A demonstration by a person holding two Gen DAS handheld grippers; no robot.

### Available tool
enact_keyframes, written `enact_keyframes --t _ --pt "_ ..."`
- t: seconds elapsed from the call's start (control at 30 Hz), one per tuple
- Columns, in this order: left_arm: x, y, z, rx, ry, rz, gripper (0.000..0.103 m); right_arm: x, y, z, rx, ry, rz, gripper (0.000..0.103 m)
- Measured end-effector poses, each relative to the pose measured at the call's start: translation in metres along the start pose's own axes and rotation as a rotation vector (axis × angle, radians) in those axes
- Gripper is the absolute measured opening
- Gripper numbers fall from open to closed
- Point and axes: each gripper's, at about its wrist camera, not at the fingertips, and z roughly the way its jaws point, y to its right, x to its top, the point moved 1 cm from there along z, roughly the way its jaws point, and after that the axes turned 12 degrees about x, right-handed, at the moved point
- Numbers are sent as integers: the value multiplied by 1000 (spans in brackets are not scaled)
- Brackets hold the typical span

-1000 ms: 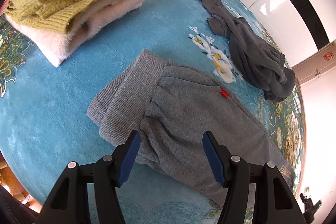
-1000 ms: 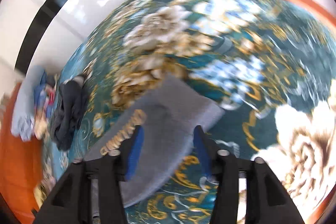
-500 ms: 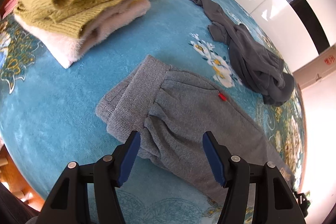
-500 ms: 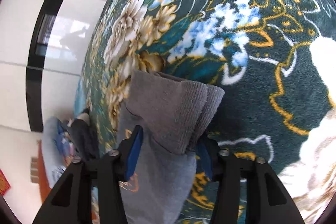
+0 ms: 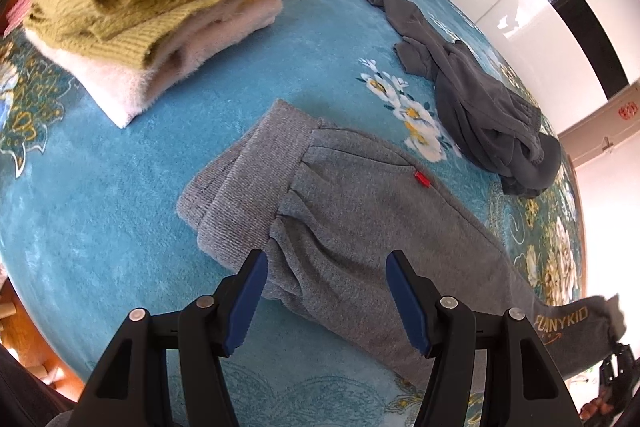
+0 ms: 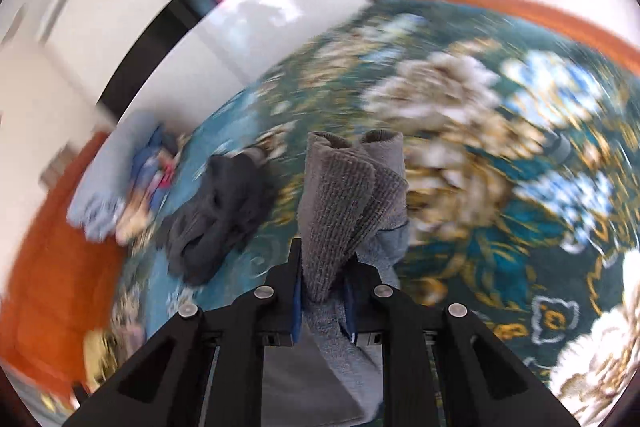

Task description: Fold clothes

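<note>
The grey sweatpants [image 5: 360,227] lie on the teal floral blanket [image 5: 120,219], long axis running from the ribbed waistband ahead-left of the left gripper [image 5: 324,291] out to the right. Its jaws stand spread, hovering over the seat fabric. The right gripper [image 6: 322,301] is clenched on the ribbed cuff [image 6: 340,195], which sticks up ahead between its jaws.

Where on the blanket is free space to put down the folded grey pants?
Bare blanket lies between the grey pants and the folded sweater stack. The side by the dark crumpled garment is crowded.
</note>
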Motion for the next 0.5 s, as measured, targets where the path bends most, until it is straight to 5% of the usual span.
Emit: enact_keyframes --t 0.2,0.37,0.5 --pt "2 -9 -2 -22 4 -34 66 -79 -125 83 15 -209 -374 17" --pt "4 -20 -5 -62 5 -80 66 -176 -164 151 -72 -403 -556 17" --pt "6 -27 -5 -94 1 -114 66 -220 -173 170 -155 -473 -662 18"
